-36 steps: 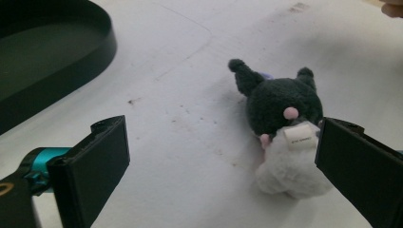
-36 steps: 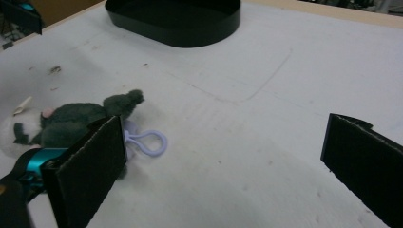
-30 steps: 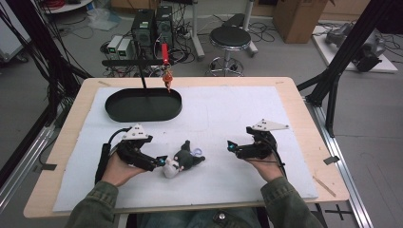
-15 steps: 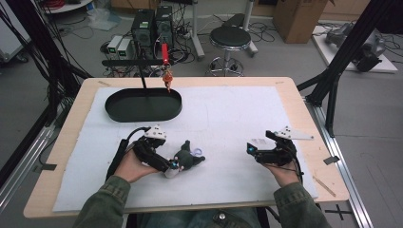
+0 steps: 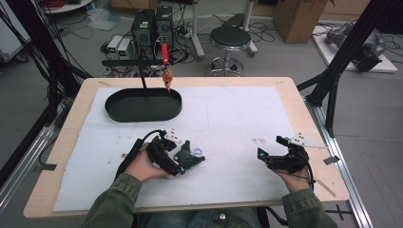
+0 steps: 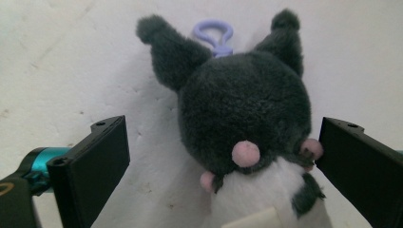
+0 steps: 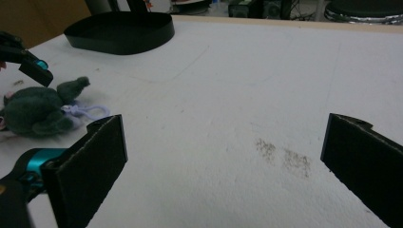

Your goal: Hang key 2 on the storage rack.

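A dark grey and white plush toy [image 5: 188, 157] with a lilac clip loop [image 6: 213, 33] lies on the white mat [image 5: 228, 118] near the front left. My left gripper [image 5: 179, 164] stands open around it, and in the left gripper view [image 6: 223, 126] the toy's head [image 6: 244, 114] sits between the jaws, with the right jaw close to a pink tuft. At the front right, my right gripper [image 5: 270, 147] is held open over bare mat, nothing between its jaws [image 7: 223, 128]. Its camera shows the toy [image 7: 35, 111] at far left.
A black oval tray [image 5: 114, 111] sits at the back left, and from it rises a black stand with a small orange charm [image 5: 167, 79] hanging off its bar. The same tray [image 7: 121, 31] shows in the right gripper view. A faint smudge [image 7: 285, 156] marks the mat.
My left gripper has slid right and closed in around the plush toy, jaws still apart. My right gripper has drifted right and toward the front edge. The toy has stayed put.
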`<action>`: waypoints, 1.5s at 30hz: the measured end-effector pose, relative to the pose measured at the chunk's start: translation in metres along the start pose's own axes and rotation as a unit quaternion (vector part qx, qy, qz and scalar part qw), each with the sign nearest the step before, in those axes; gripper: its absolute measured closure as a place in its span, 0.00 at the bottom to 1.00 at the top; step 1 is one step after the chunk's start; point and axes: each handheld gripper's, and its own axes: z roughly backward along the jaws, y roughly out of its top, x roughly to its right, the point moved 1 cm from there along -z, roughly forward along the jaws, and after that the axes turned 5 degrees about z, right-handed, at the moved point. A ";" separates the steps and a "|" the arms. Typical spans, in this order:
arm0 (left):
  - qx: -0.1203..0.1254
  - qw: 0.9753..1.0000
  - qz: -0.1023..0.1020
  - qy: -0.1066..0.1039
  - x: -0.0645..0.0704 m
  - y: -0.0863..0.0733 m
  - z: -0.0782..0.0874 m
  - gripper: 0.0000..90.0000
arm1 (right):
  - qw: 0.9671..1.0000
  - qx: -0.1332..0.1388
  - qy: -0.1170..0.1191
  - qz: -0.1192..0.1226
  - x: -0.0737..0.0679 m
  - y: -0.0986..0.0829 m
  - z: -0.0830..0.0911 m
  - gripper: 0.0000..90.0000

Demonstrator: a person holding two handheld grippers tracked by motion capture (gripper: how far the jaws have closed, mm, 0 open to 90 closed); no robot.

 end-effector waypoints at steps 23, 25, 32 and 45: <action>-0.037 0.999 -0.030 0.025 0.006 -0.006 -0.007 0.46 | 1.000 0.000 0.001 -0.014 0.005 -0.008 0.005 0.01; -0.034 0.999 -0.027 0.029 0.003 -0.008 -0.005 0.47 | 1.000 -0.002 0.000 -0.008 0.005 -0.007 0.002 0.01; 0.015 1.000 0.003 0.017 -0.006 -0.011 0.015 0.48 | 1.000 -0.015 -0.009 0.020 0.002 -0.007 -0.002 0.01; 0.040 0.998 0.042 0.036 -0.024 -0.013 0.038 0.48 | 0.999 -0.027 0.005 0.026 -0.001 -0.008 -0.005 0.01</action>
